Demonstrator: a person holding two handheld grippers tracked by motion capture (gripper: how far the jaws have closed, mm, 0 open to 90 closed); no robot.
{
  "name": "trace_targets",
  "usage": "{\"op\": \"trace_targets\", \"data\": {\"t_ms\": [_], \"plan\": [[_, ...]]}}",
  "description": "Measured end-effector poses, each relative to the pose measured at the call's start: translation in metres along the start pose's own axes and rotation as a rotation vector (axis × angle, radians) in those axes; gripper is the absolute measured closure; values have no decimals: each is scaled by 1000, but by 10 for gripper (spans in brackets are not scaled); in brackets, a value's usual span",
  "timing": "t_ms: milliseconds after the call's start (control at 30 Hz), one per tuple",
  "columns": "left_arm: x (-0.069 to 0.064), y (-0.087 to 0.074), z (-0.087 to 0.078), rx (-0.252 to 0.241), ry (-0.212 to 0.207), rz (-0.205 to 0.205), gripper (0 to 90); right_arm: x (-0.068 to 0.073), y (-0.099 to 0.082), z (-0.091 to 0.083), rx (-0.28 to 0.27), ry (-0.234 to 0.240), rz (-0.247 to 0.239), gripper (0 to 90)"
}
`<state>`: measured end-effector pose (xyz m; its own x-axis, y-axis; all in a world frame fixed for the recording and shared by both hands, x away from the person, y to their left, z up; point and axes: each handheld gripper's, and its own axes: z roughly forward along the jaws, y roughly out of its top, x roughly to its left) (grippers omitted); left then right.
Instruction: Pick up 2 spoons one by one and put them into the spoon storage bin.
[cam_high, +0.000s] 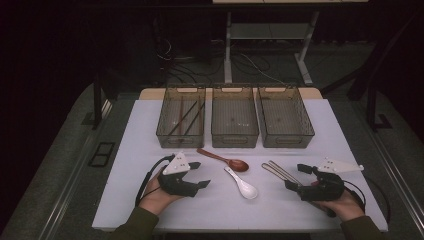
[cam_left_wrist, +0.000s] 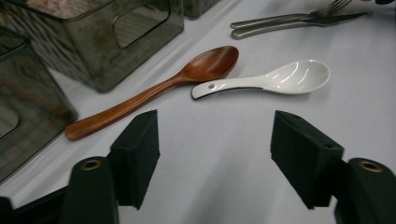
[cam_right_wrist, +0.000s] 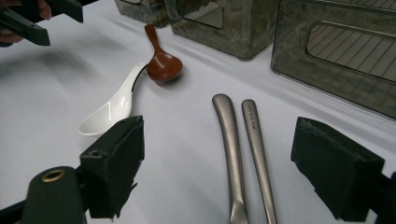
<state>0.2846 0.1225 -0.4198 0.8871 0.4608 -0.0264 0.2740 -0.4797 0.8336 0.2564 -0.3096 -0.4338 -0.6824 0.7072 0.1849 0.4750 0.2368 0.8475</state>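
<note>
Counting across the white table (cam_high: 150, 200), I see three smoky plastic bins (cam_high: 235, 116) in a row at the far side; the leftmost holds chopsticks (cam_high: 186, 119). Nearer me lie two spoons, one wooden spoon (cam_left_wrist: 154, 88) and one white ceramic spoon (cam_left_wrist: 280, 79), touching near the wooden bowl, plus two steel handles (cam_right_wrist: 243, 154) side by side, one stamped with writing too small to read. My left claw (cam_high: 197, 175) stands open over bare table just short of the spoons. My right claw (cam_high: 296, 176) is open too, its jaws either side of the steel handles, not touching them.
</note>
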Motion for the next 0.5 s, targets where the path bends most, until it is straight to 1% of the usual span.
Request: {"op": "trace_targets", "data": {"t_ms": [67, 100, 200, 233, 267, 333, 400, 467, 500], "plan": [[0, 3, 6, 6, -4, 2, 405, 0, 0, 0, 0, 0, -1, 174], [-1, 4, 8, 11, -13, 3, 421, 0, 0, 0, 1, 0, -1, 174], [-1, 11, 15, 17, -24, 30, 521, 0, 0, -1, -5, 4, 0, 174], [0, 14, 18, 16, -27, 33, 562, 0, 0, -1, -8, 7, -1, 175], [0, 16, 21, 8, -39, 22, 598, 0, 1, -1, -5, 8, -4, 174], [2, 21, 28, 13, -61, 18, 675, 1, 1, -1, -9, 11, -4, 174], [4, 25, 36, 30, -85, 21, 736, 1, 2, -1, -15, 17, -6, 175], [4, 28, 45, 47, -94, 33, 804, 1, 2, -1, -11, 18, -5, 174], [4, 30, 49, 54, -104, 31, 837, 1, 2, 0, -11, 19, -1, 174]]}}
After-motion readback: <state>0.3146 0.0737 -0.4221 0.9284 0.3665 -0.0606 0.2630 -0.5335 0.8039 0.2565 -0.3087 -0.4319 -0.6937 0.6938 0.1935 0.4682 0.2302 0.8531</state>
